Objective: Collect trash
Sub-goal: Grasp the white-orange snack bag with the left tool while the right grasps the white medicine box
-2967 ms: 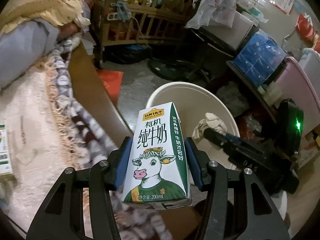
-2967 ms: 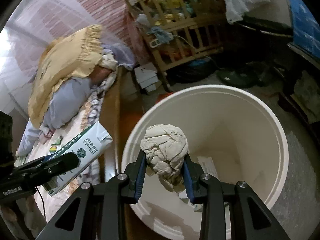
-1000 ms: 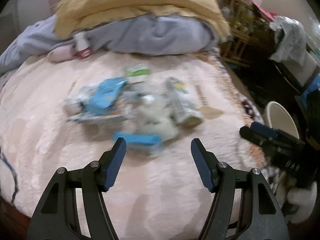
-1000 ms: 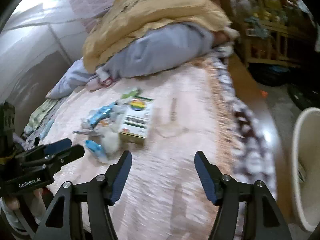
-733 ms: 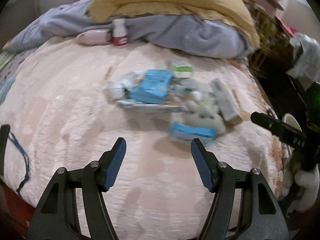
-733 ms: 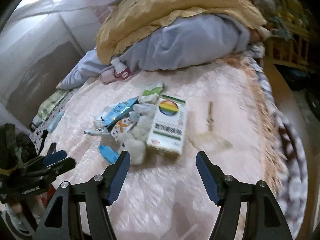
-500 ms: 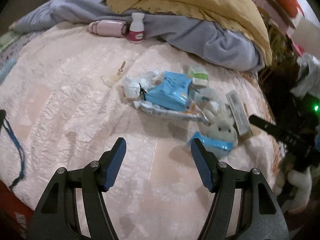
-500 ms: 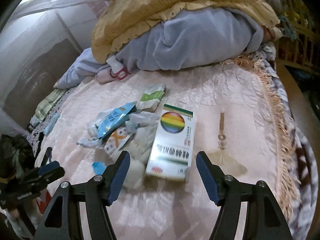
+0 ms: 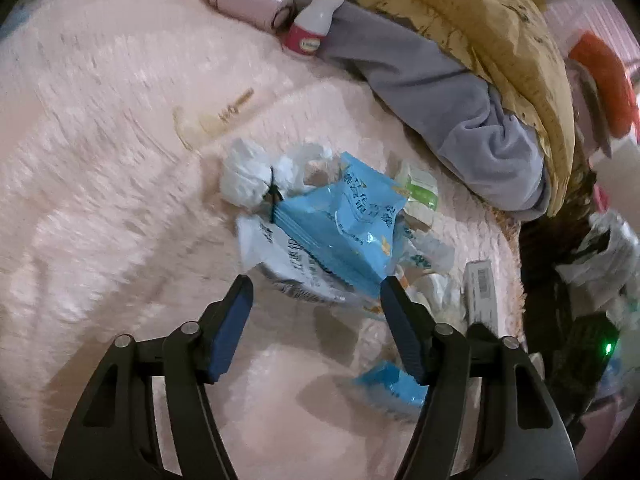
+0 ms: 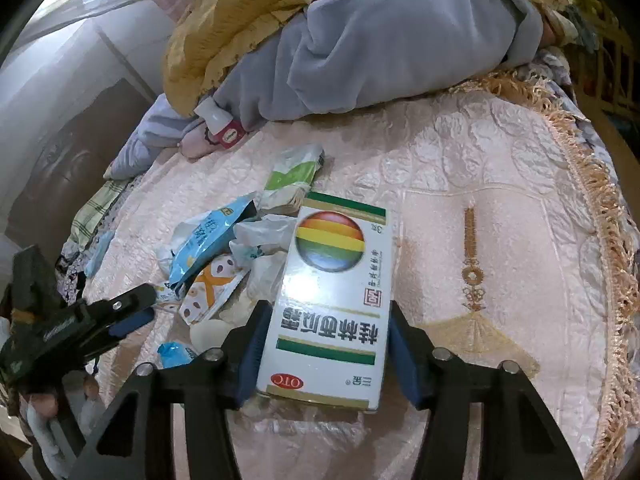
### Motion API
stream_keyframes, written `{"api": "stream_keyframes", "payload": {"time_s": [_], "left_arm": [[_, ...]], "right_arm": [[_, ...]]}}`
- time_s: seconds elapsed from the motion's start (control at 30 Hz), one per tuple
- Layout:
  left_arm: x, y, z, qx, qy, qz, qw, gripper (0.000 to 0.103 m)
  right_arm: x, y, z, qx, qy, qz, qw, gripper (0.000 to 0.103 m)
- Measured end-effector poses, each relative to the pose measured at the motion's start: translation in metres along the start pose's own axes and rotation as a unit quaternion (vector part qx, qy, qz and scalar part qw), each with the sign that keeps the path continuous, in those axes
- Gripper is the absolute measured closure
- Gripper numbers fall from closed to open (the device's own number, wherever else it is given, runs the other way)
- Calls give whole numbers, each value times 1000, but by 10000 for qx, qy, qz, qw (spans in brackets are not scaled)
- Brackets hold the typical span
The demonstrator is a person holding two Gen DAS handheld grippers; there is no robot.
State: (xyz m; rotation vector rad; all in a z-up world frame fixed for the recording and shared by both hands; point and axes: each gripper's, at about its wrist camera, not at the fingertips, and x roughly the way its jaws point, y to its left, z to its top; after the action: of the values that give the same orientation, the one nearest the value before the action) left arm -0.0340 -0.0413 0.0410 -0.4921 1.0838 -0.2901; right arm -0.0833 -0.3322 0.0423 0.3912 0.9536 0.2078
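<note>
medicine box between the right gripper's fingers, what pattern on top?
A rainbow-striped ball on the white medicine box, green and gold bars; clearest in the right wrist view.

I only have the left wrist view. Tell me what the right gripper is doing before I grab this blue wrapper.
Observer: The right gripper straddles a white medicine box, jaws closing on it. I cannot tell whether the pads press yet.
Operator: I see just a barcode edge. Describe the box.
Observer: It lies flat on the pink bedspread, with a rainbow ball printed on top.
Operator: Report what sits beyond it.
Observer: A green-and-white packet lies right at its far corner.
</note>
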Motion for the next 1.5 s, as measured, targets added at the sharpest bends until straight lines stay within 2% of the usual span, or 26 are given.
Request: {"api": "stream_keyframes", "payload": {"time_s": [0.03,0.07,0.1,0.2,0.33,0.43,0.57,0.67,0.73,0.83,0.9,0.97,1.13,1.23,1.4,1.5], "left_arm": [[3,0,0,-13,38,0,10000,60],[8,0,0,15,149,2,9999,76],[11,0,0,27,257,-45,9997,80],[4,1,-3,128,264,-132,9995,92],[-22,-1,-3,422,313,-202,9984,95],[-47,-2,-4,725,306,-120,9968,97],[-71,6,-5,844,516,-144,9950,97],[-81,12,-13,1058,567,9,9928,97],[-80,15,-18,1071,538,-6,9928,97],[-70,20,-24,885,557,-154,9944,92],[-59,15,-28,1012,449,-82,9938,68],[-49,12,-29,990,328,-19,9945,60],[-22,7,-26,531,264,-259,9979,60],[-8,5,-29,319,341,-213,9987,60],[-4,1,-36,163,300,-286,9990,52],[0,-5,-40,300,343,-235,9987,52]], "right_arm": [[-1,0,-1,-7,-21,3,10000,49],[-3,1,-3,-34,-38,10,10000,49],[-4,3,-4,-68,-46,6,10000,50],[-15,7,-8,-213,-140,10,9997,50],[-40,9,-14,-285,-313,68,9991,50],[-57,12,-19,-358,-398,60,9985,50],[-79,15,-29,-434,-455,82,9980,50],[-90,19,-38,-505,-446,116,9977,50],[-92,22,-43,-560,-435,95,9974,50],[-90,25,-48,-580,-364,102,9976,50],[-87,26,-51,-547,-314,159,9979,50],[-83,27,-53,-561,-253,140,9980,50],[-75,25,-58,-620,-80,10,9980,50],[-73,21,-59,-601,-53,9,9982,50],[-62,16,-60,-509,44,-9,9987,50],[-54,14,-63,-489,76,-69,9987,50]]}}
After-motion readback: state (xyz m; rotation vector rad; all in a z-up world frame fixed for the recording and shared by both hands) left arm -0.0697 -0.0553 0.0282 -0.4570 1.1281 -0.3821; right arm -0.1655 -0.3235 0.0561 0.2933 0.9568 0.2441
